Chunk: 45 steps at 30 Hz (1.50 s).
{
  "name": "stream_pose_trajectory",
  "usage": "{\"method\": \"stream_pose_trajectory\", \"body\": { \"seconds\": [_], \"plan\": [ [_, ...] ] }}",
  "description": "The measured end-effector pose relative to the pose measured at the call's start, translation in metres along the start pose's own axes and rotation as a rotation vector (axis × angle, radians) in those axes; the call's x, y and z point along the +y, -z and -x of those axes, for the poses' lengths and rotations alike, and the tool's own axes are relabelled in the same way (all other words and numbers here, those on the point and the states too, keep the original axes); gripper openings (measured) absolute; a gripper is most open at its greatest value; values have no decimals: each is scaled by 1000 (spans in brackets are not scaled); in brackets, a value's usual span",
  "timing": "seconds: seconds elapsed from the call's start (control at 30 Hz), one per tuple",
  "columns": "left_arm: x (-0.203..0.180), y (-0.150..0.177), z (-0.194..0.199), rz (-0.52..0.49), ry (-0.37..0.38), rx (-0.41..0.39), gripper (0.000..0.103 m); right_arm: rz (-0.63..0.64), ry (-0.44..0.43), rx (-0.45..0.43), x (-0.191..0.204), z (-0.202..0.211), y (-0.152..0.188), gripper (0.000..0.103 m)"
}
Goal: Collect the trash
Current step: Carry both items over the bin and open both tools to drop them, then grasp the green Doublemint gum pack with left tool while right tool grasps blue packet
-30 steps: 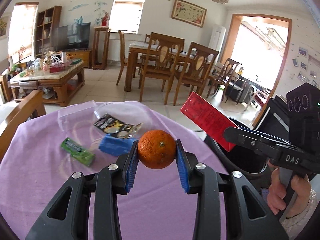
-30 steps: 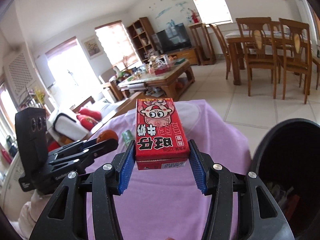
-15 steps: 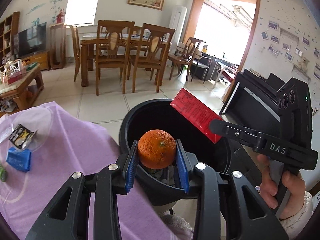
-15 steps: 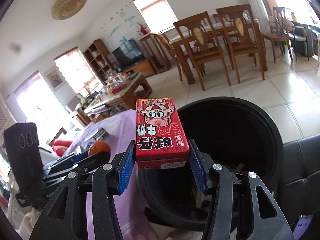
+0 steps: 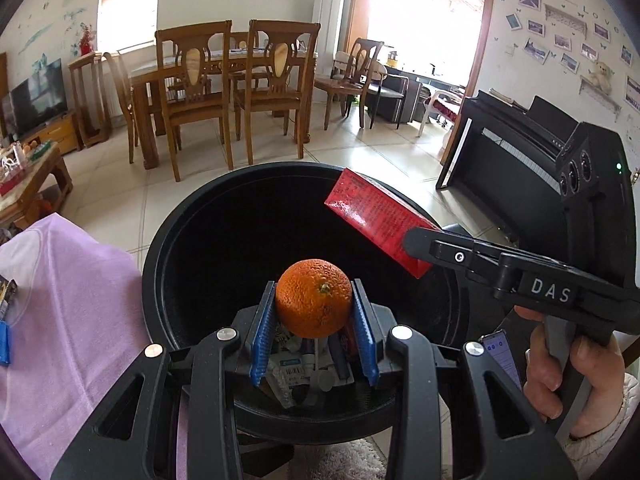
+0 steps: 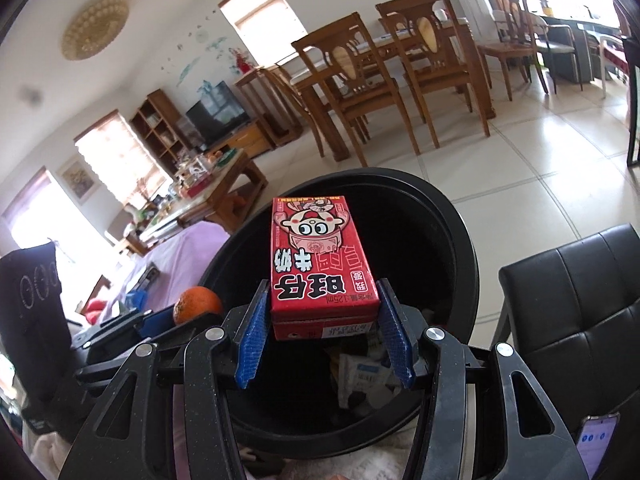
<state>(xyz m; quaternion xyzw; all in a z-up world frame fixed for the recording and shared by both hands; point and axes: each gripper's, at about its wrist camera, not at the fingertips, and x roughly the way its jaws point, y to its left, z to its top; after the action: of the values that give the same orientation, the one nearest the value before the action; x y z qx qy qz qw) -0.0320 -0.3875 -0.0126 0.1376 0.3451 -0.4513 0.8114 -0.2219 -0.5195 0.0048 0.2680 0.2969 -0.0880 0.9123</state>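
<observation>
Both items are at the drop stage of the collecting: the left tool (image 5: 314,332) is clamped on an orange (image 5: 313,299), its blue pads (image 5: 262,336) pressed against the fruit's two sides, and it holds the fruit above the near part of the open black bin (image 5: 192,216). The right tool (image 6: 324,338) is clamped on a red milk carton (image 6: 318,262), gripping it by its lower end so the printed face lies upward and most of the carton juts forward over the bin's mouth. In the left view the same carton shows from behind as a tilted red slab above the far right part of the bin, well apart from the orange. Down inside the bin lie wrappers and small packets (image 5: 294,368), so it looks partly filled already. The purple tabletop (image 5: 72,304) sits just to the left of the bin, with a blue item (image 5: 3,338) at its edge that probably remains to be gathered. The next move seems to call simply for parting each tool's fingers so the orange and the carton fall straight in; both look to be inside the rim line, though the carton's near end sits close to the front wall, so a slight push forward before letting go would be safer
</observation>
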Motion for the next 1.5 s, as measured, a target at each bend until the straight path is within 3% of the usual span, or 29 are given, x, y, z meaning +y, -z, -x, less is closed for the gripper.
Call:
{"method": "stream_pose_trajectory", "body": {
  "seconds": [0.73, 1.17, 1.2, 1.23, 1.3, 1.33, 1.5],
  "plan": [
    [-33, 2, -11, -92, -65, -4, 36, 13, 66, 12, -2, -26, -2, 52],
    [-34, -1, -3, -80, -77, -3, 39, 25, 68, 25, 2, -33, 2, 53],
    [-33, -1, -1, -78, -78, -6, 43, 25, 65, 24, 3, -33, 2, 53],
    [-33, -2, 3, -76, -82, -13, 59, 27, 62, 22, 3, -32, 1, 53],
    [-30, -1, 14, -74, -102, -50, 79, 31, 56, 17, 6, -31, 1, 57],
    [-29, 0, 19, -76, -110, -67, 80, 32, 55, 14, 7, -31, 0, 65],
    [-16, 6, 39, -58, -130, -98, 89, 38, 38, 6, 22, -30, -1, 67]
  ]
}}
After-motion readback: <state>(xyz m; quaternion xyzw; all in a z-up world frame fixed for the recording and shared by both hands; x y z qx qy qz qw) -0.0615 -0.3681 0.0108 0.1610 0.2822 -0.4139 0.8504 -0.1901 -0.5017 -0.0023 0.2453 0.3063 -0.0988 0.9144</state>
